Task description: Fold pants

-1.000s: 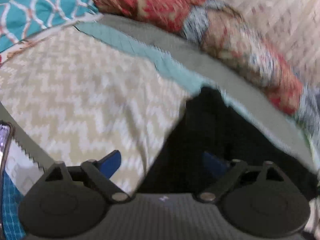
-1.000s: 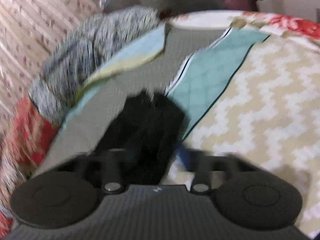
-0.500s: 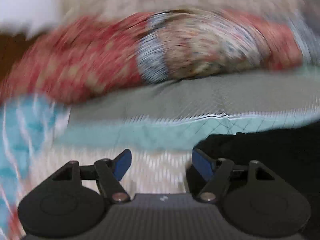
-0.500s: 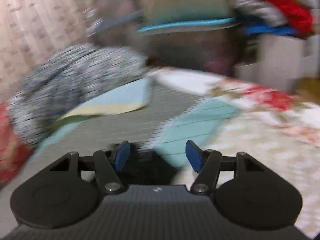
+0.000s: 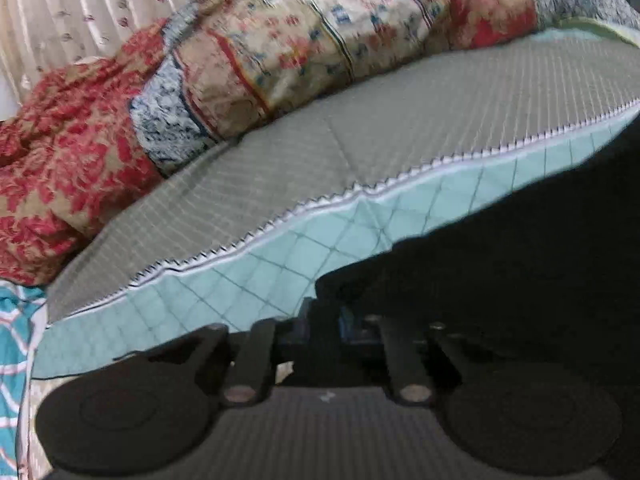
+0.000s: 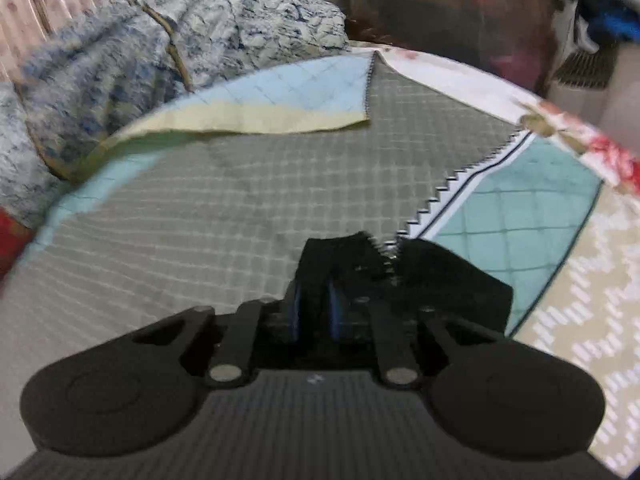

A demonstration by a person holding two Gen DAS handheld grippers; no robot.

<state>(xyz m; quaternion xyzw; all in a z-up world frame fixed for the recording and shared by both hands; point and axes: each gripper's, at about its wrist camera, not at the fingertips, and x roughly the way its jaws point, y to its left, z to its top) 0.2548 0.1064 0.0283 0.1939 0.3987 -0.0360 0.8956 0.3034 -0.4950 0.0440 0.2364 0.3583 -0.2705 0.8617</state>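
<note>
The black pants (image 5: pixel 500 280) lie on a quilted bed cover and fill the lower right of the left wrist view. My left gripper (image 5: pixel 324 320) grips their near corner, its jaws closing fully onto the dark cloth so the pads are almost hidden. In the right wrist view another end of the pants (image 6: pixel 440 280) lies across the zigzag seam. There the right gripper (image 6: pixel 316 312) is closing, and a fold of black fabric is pinched between its blue pads (image 6: pixel 296 314).
The cover has a grey quilted band (image 5: pixel 360 140), a teal band (image 5: pixel 280 264) and a beige chevron part (image 6: pixel 580 320). A rolled patchwork blanket (image 5: pixel 280 40) lines the far edge, with a blue-white blanket (image 6: pixel 160 40) and a turned-over quilt corner (image 6: pixel 280 100) beyond. Curtains (image 5: pixel 80 0) hang behind.
Both grippers stood open half a second ago and have since shut on the black pants. The left view has swung along the bed and rolled; the right has dropped toward the fabric.
</note>
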